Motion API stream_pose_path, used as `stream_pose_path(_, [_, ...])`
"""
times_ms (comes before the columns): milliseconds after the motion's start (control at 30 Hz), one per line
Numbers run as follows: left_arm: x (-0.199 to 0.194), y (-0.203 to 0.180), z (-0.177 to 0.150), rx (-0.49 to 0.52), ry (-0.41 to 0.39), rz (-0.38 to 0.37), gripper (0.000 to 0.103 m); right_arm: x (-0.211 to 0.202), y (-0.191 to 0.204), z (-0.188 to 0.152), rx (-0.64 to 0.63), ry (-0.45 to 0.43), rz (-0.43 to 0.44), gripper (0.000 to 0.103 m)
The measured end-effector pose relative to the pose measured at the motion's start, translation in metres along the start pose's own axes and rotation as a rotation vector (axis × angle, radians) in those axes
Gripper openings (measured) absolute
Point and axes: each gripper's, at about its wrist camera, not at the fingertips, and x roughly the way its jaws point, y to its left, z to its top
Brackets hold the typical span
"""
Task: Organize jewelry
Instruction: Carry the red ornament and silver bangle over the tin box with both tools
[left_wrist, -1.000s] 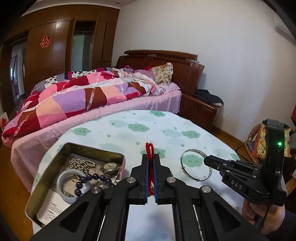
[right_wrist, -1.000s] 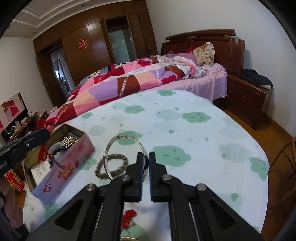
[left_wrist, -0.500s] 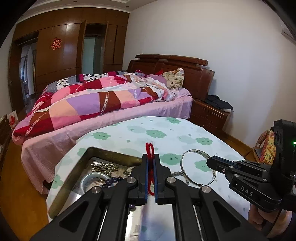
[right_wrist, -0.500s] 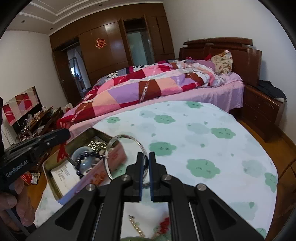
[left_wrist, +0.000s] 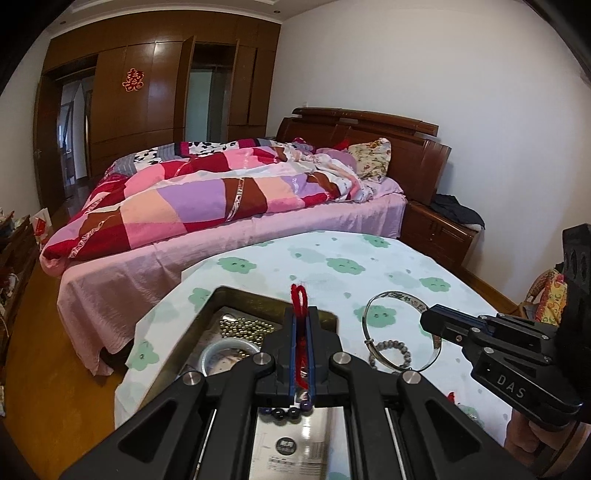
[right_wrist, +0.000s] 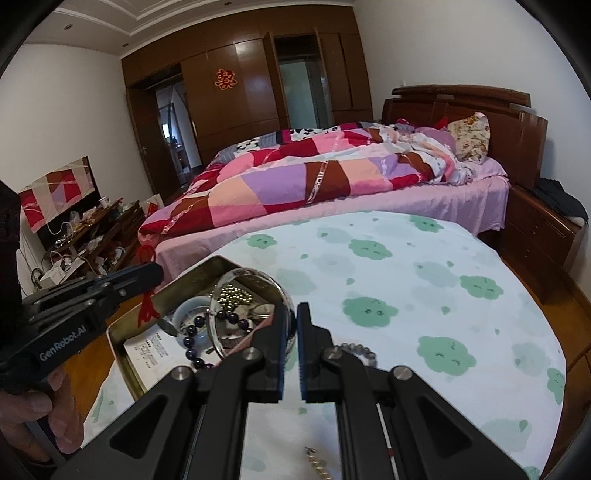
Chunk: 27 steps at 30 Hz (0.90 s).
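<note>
- Left gripper (left_wrist: 302, 332): clamping a red braided cord (left_wrist: 299, 295) over the open rectangular metal tin (right_wrist: 192, 273).
- Right gripper (right_wrist: 290, 332): pinching a thin silver bangle (right_wrist: 251, 314), a grey bead bracelet (left_wrist: 391, 349) hanging from it, just beside the tin.
- Easing both over the tin before letting go.

1. Table (left_wrist: 369, 258) sits right in front of the bed (left_wrist: 240, 206), wardrobe (left_wrist: 155, 85) behind that.
2. Open tin (right_wrist: 122, 354) is on the table's left side; inside it are a bead bracelet (right_wrist: 192, 343), a heap of small beads (right_wrist: 232, 295) and a leaflet (right_wrist: 155, 350).
3. Another beaded bracelet (left_wrist: 391, 349) lies on the cloth to the tin's right.
4. Nightstand (right_wrist: 546, 236) sits right of the bed.
</note>
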Motion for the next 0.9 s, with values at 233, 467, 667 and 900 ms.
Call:
stream_pose_path(233, [0.003,0.01,-0.002,-0.011,0.011,0.016,0.003,0.007,0.012,0.002,-0.022,0.011,0.012,0.007])
stream_pose_path(467, [0.004,0.021,-0.002,-0.015,0.008,0.043,0.003,0.015,0.022,0.004,-0.038,0.026,0.022,0.007])
stream_pose_path(667, [0.003,0.04,-0.002,-0.05,0.01,0.065,0.003,0.02,0.035,0.004,-0.062,0.038,0.037,0.007])
stream_pose_path(900, [0.005,0.053,-0.004,-0.072,0.023,0.089,0.003,0.026,0.046,0.005,-0.086,0.051,0.05,0.007])
